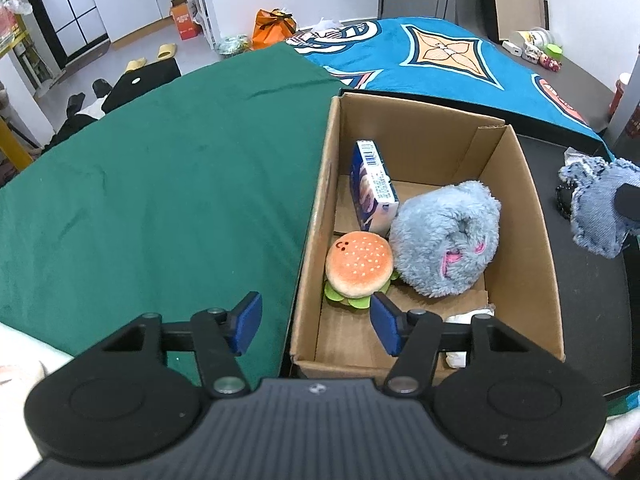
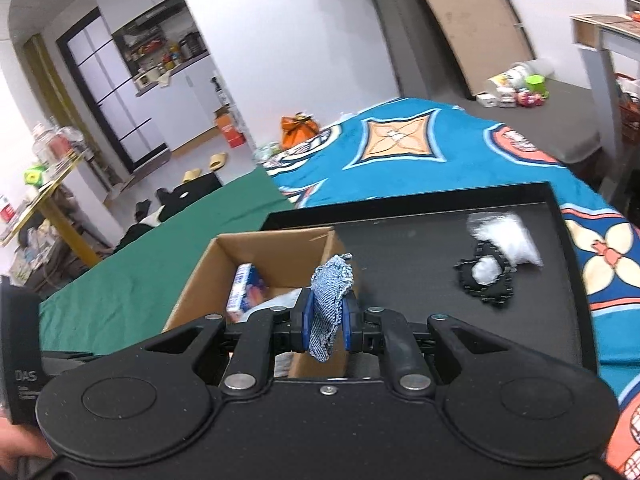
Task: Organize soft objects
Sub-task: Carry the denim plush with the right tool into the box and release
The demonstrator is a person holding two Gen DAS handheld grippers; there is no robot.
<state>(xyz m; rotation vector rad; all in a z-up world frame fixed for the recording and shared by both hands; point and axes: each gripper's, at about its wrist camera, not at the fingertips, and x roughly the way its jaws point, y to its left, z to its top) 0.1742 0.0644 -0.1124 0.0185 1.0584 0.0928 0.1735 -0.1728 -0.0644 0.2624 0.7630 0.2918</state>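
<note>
Green cloth (image 1: 152, 184) abutting a teal patterned blanket (image 1: 448, 56). Orange bag (image 1: 274, 26), yellow slippers (image 1: 166, 51) and an orange carton (image 1: 185, 20) on the floor. White cabinets (image 2: 132, 80) behind.

Blue plush (image 1: 444, 240) (pink marks), orange burger (image 1: 358, 268), green cloth (image 1: 160, 184).

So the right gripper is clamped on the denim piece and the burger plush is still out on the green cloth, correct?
Not quite. The right gripper is clamped on the denim piece, but the burger plush lies inside the cardboard box, beside the blue furry toy, as the left wrist view shows.
</note>
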